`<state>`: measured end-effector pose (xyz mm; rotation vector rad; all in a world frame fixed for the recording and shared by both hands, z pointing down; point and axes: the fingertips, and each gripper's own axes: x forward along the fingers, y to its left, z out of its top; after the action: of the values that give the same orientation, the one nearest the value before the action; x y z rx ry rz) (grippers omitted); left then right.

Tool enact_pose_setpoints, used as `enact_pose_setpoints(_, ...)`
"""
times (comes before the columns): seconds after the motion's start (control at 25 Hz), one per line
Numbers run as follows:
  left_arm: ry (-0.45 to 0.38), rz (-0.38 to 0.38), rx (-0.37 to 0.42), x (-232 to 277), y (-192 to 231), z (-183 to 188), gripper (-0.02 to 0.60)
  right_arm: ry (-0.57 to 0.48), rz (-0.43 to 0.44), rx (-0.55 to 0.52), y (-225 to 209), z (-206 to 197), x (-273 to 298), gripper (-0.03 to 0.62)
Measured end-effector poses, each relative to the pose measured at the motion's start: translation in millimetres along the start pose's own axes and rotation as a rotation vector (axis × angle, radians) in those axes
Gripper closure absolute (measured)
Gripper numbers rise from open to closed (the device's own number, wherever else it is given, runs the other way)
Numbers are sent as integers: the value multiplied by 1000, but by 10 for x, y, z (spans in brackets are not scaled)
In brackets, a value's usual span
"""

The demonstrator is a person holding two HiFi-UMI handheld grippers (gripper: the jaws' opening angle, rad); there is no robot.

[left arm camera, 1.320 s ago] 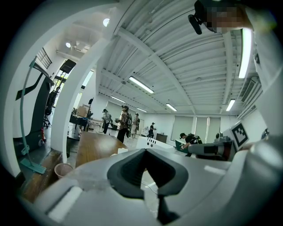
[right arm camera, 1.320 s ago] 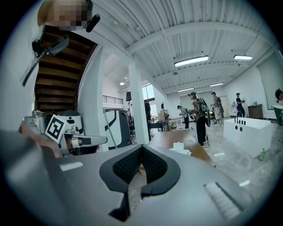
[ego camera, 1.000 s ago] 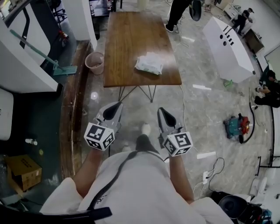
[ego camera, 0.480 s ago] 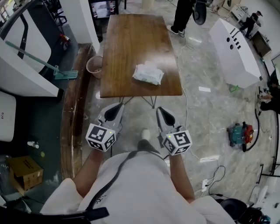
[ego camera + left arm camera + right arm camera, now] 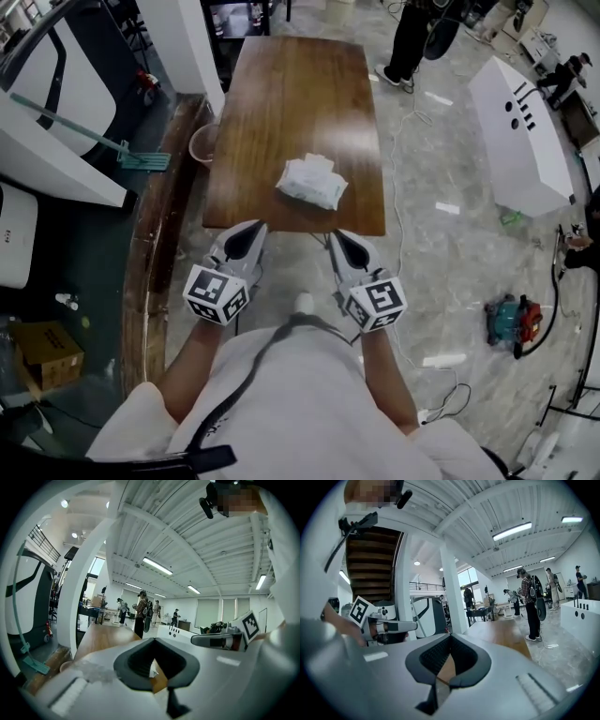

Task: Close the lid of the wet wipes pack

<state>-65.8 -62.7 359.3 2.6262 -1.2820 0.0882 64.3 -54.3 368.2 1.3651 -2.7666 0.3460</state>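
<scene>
- In the head view, the wet wipes pack point(image 5: 311, 183) lies on the near half of the wooden table point(image 5: 281, 94), a little in from the near edge. We cannot tell from here whether its lid is up or down.
- Same view: the left gripper point(image 5: 247, 232) and the right gripper point(image 5: 338, 238) are held side by side in front of the person's body. Their tips are at the table's near edge and point toward the pack. Neither touches the pack, and each comes to a single closed point.
- Around the table we see a pink bin point(image 5: 200, 144) at its left side, a teal-headed mop point(image 5: 143, 161) leaning nearby, a white cabinet point(image 5: 520, 122) off to the right, and a cardboard box point(image 5: 42, 349) on the floor at lower left.
- In the left gripper view, the left gripper point(image 5: 153, 640) has its jaws together, the tips meeting above the dark hollow with nothing clamped. Through that hollow we glimpse brown tabletop and a small white patch, too small to name for sure. The table point(image 5: 101, 637) runs ahead, and the right gripper point(image 5: 220, 640) shows at the right.
- In the right gripper view, the right gripper point(image 5: 450, 637) is likewise closed tip to tip and empty, with only tabletop wood showing through its hollow. The left gripper point(image 5: 391, 626) sits at the left, the table point(image 5: 501, 632) stretches ahead, and a standing person point(image 5: 530, 603) is beyond it.
</scene>
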Motion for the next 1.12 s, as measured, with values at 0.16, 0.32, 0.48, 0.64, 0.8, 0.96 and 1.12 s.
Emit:
enact_pose_setpoints(0.16,-1,35,6,218,-4,19,578,6,41,-2,-211,17,98,585)
enact_pose_setpoints(0.32,1,70,7,372,8,18,578,10,74,0,-385,13,167,585)
enact_pose_setpoints(0.48,13,97,2,472,37,-13,578,23,100,8,-516,-20,236,585)
enact_pose_setpoints(0.64,27,113,-9,525,78,-68,578,33,107,13,-614,-41,258,585)
enact_pose_setpoints(0.8,37,109,-10,577,146,-106,578,48,100,15,-674,-94,325,585)
enact_pose_setpoints(0.96,52,88,-19,614,222,-174,578,60,79,14,-665,-111,399,585)
enact_pose_setpoints(1.12,77,54,-9,679,352,-202,578,47,50,10,-649,3,537,585)
